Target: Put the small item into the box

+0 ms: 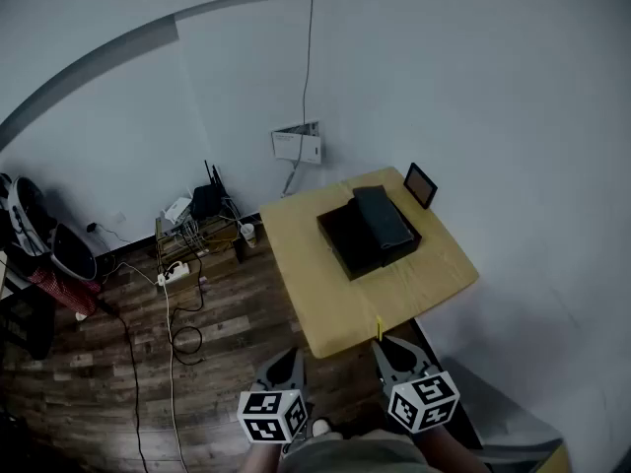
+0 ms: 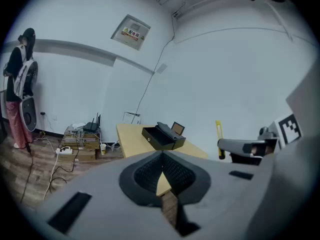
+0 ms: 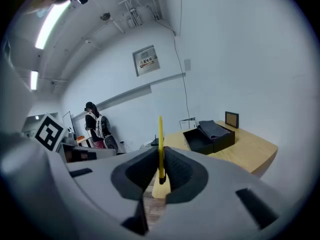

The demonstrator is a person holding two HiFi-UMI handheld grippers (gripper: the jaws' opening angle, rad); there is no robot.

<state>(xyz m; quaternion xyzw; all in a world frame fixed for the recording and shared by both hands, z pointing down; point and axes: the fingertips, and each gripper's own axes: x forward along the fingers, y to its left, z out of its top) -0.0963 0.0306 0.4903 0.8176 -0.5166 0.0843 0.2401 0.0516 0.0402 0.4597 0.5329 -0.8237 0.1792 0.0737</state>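
1. yellow small item (image 3: 160, 143), thin and stick-like, is pinched upright in the right gripper (image 3: 160, 156). the jaws are clamped on its lower part and most of it pokes up above them.
2. in the head view the same yellow stick (image 1: 379, 329) sits just over the near edge of the wooden table (image 1: 335, 308), so it's well apart from the box and not in it yet.
3. the left gripper (image 2: 162, 155) has its jaws pressed together at the tips with nothing between them. from above it (image 1: 286, 371) hangs over the wood floor (image 1: 89, 363), just left of the right gripper (image 1: 392, 355) and off the table's near corner.
4. the black box (image 1: 350, 242) is open on the far half of the table, and its inside looks dark and bare from the right gripper view (image 3: 200, 140).
5. a dark grey slab (image 1: 383, 215) lies across the right side of the box. can't tell if it's the lid or some folded cloth.
6. a small picture frame (image 1: 420, 185) stands at the far right corner of the table, just beyond the box.
7. off to the left on the floor there's a router (image 1: 207, 201), a power strip (image 1: 173, 274) and a mess of cables by the wall.
8. a person (image 3: 95, 126) is standing way back in the room, far from the table.
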